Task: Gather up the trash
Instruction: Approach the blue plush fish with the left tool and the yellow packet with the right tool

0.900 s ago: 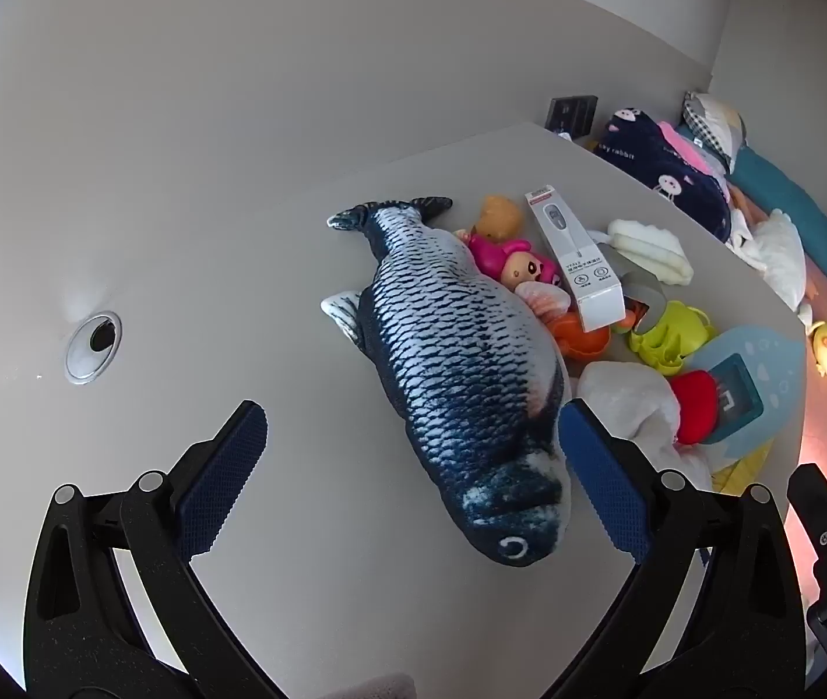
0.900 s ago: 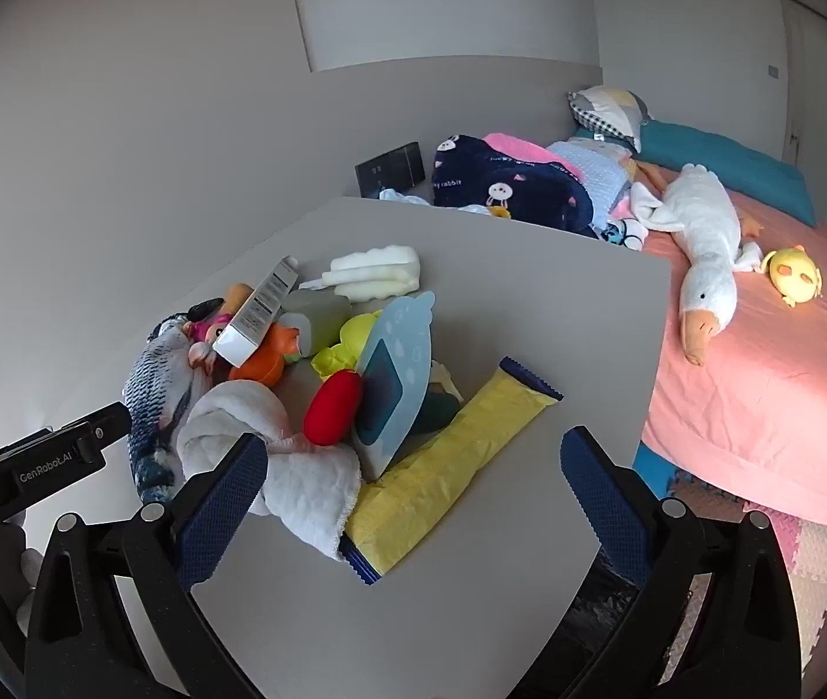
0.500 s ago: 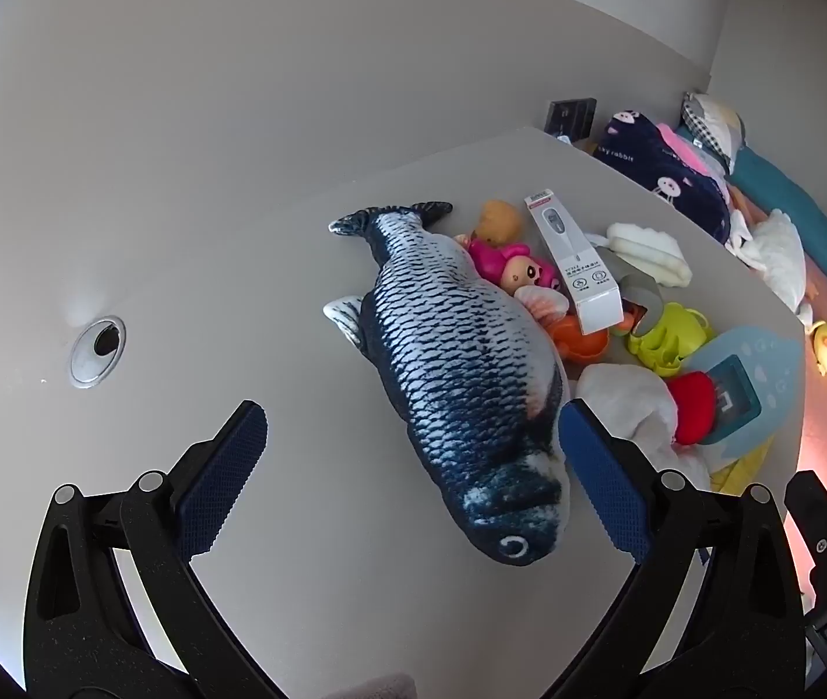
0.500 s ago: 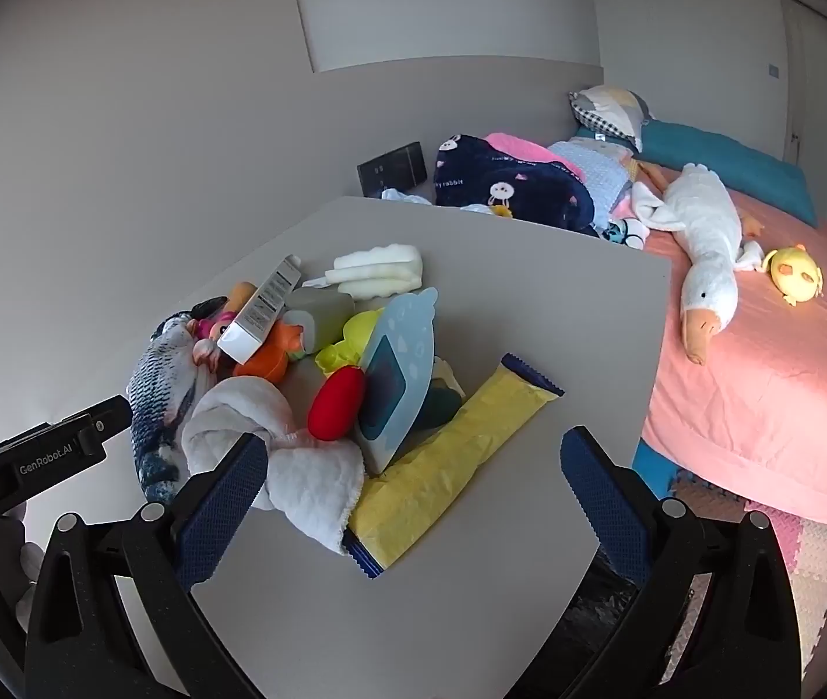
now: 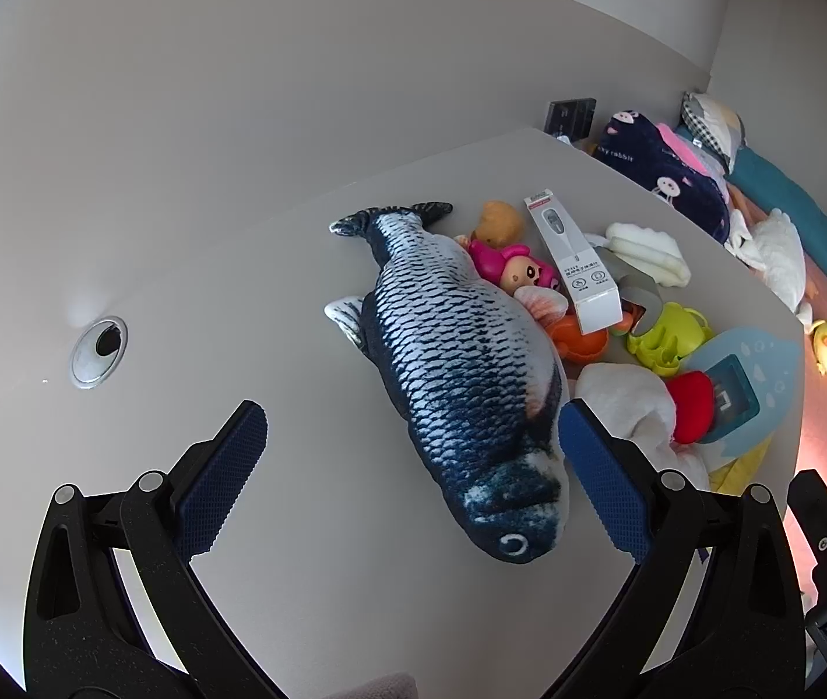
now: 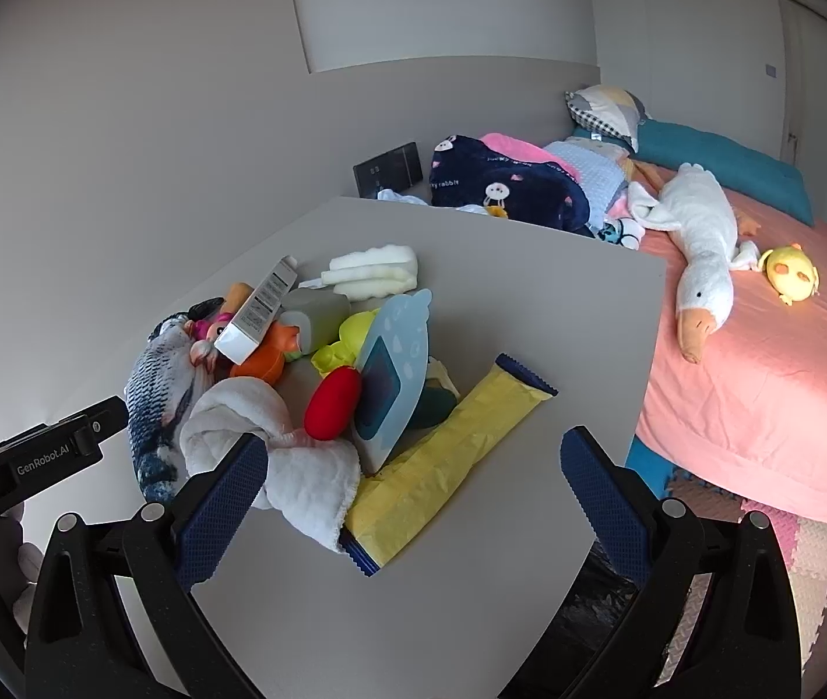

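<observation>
A pile of items lies on the grey table (image 6: 500, 268). A long yellow wrapper (image 6: 448, 448) with blue ends lies at the pile's near right. A white thermometer box (image 5: 573, 265) rests on top, also in the right wrist view (image 6: 259, 311). A blue plush fish (image 5: 460, 367) lies on the left. A white cloth (image 6: 273, 442) sits at the front. My left gripper (image 5: 413, 477) is open and empty, hovering over the fish's head. My right gripper (image 6: 413, 489) is open and empty, just above the wrapper's near end.
Toys fill the pile: a pink doll (image 5: 521, 271), an orange toy (image 6: 261, 355), a green toy (image 5: 667, 338), a red toy (image 6: 331, 402), a light blue card (image 6: 396, 373). A cable hole (image 5: 99, 343) is on the left. A pink bed (image 6: 763, 373) with a plush goose (image 6: 701, 239) stands right.
Both grippers have shifted only slightly; the pile sits a little lower and nearer in the views. Both stay open and empty.
</observation>
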